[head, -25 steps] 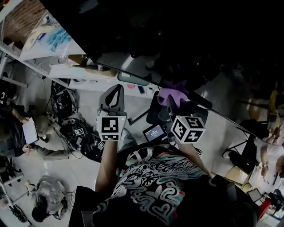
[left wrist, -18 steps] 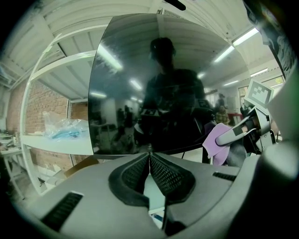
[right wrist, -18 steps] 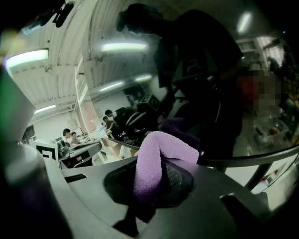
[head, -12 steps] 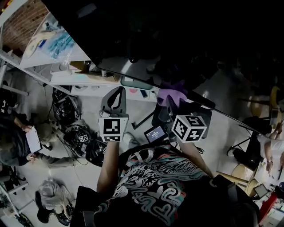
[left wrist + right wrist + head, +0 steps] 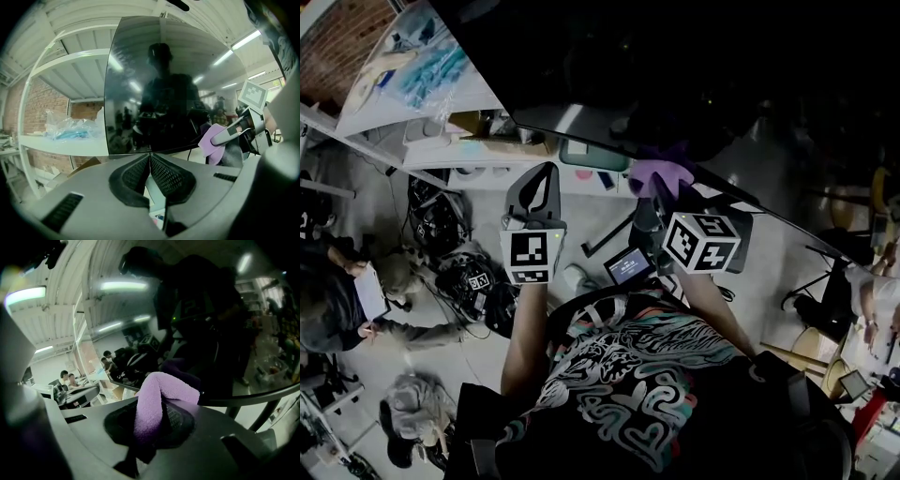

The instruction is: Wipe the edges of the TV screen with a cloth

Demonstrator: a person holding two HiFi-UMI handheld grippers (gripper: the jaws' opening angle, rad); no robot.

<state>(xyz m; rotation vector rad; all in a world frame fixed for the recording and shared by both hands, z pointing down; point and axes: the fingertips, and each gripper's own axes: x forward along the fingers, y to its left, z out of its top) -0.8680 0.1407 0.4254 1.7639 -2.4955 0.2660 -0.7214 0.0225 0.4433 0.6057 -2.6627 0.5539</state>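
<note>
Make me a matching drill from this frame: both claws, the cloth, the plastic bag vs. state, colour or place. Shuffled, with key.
Things:
1. left claw
2. right claw
3. cloth
4. plastic bag

State, colour or place:
A. lies on the white shelf
B. purple
C. shut, nothing between the jaws
D. shut on a fold of fabric

Pairs: 1-C, 2-D, 3-B, 4-A
</note>
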